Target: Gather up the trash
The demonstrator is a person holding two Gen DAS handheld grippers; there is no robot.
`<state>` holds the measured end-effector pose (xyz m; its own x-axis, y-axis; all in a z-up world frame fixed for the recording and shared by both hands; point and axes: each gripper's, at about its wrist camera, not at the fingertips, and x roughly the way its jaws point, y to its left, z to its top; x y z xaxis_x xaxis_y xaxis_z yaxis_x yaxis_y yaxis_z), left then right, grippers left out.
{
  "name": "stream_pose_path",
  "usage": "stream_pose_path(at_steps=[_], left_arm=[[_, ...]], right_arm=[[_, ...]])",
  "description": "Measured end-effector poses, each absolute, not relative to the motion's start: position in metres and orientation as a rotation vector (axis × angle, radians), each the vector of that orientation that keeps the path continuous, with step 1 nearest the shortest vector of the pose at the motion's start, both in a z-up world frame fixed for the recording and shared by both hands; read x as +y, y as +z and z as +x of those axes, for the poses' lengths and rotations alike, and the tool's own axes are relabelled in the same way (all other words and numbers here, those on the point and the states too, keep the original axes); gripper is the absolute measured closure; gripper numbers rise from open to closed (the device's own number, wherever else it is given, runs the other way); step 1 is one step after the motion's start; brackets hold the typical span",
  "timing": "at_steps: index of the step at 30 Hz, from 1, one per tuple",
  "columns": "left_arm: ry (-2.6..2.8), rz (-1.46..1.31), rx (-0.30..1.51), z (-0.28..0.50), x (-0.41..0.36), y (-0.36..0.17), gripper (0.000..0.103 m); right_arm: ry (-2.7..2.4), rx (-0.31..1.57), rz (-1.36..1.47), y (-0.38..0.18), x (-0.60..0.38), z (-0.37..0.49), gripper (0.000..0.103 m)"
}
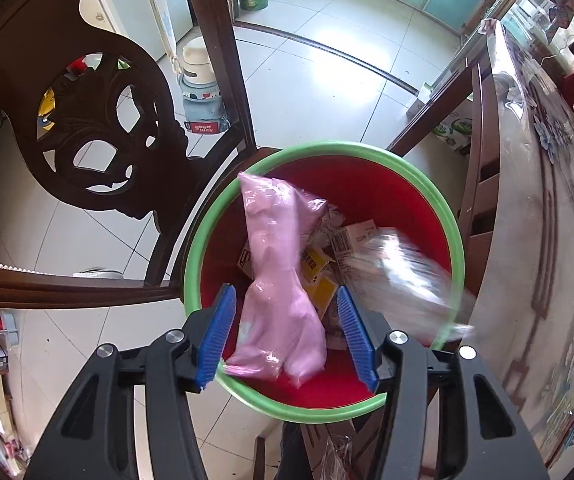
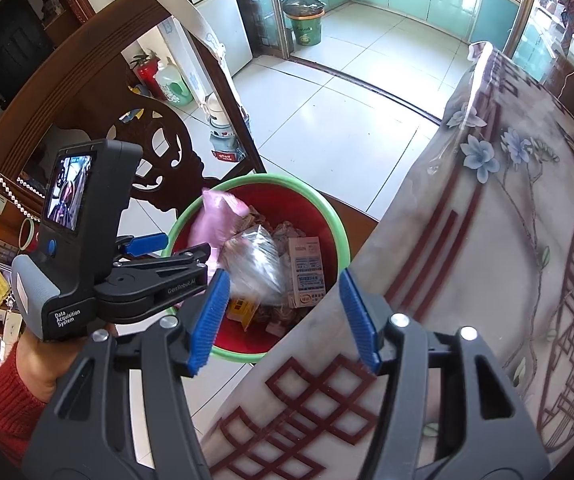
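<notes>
A red trash bin with a green rim (image 1: 451, 216) stands on the floor beside the table; it also shows in the right wrist view (image 2: 337, 216). A pink plastic bag (image 1: 279, 280) (image 2: 219, 220) hangs over the bin between the spread fingers of my left gripper (image 1: 287, 340), touching neither pad. A clear crumpled plastic bag (image 1: 399, 272) (image 2: 255, 268), blurred by motion, is over the bin's right side. Small cardboard boxes (image 2: 307, 272) lie inside. My right gripper (image 2: 287, 320) is open and empty above the table edge, right of the left gripper (image 2: 159, 256).
A carved dark wooden chair (image 1: 99, 128) stands left of the bin. The table with a flowered cover (image 2: 507, 240) is on the right. A second green bin (image 2: 305, 24) stands by the kitchen doorway, across the tiled floor (image 1: 327, 80).
</notes>
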<state>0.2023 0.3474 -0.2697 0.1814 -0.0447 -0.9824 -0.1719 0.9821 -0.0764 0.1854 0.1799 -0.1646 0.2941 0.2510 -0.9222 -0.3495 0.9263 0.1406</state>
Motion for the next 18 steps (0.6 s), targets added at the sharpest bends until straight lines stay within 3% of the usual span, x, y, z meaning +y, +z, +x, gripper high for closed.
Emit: stream_pose_path(at_steps=[4, 7, 14, 18], left_arm=[[0.102, -0.199, 1.376, 0.200, 0.348, -0.263, 0.047], [0.079, -0.239, 1.343, 0.198, 0.350, -0.254, 0.033], [0.011, -0.281, 1.236, 0.193, 0.336, -0.216, 0.025], [-0.049, -0.277, 1.166, 0.191, 0.314, -0.190, 0.016]], right_arm=[[0.399, 1.197, -0.088, -0.159, 0.176, 0.185, 0.046], [0.391, 1.176, -0.078, -0.150, 0.169, 0.181, 0.040], [0.305, 1.083, -0.045, -0.120, 0.133, 0.169, 0.010], [0.223, 1.072, -0.014, -0.109, 0.100, 0.164, 0.008]])
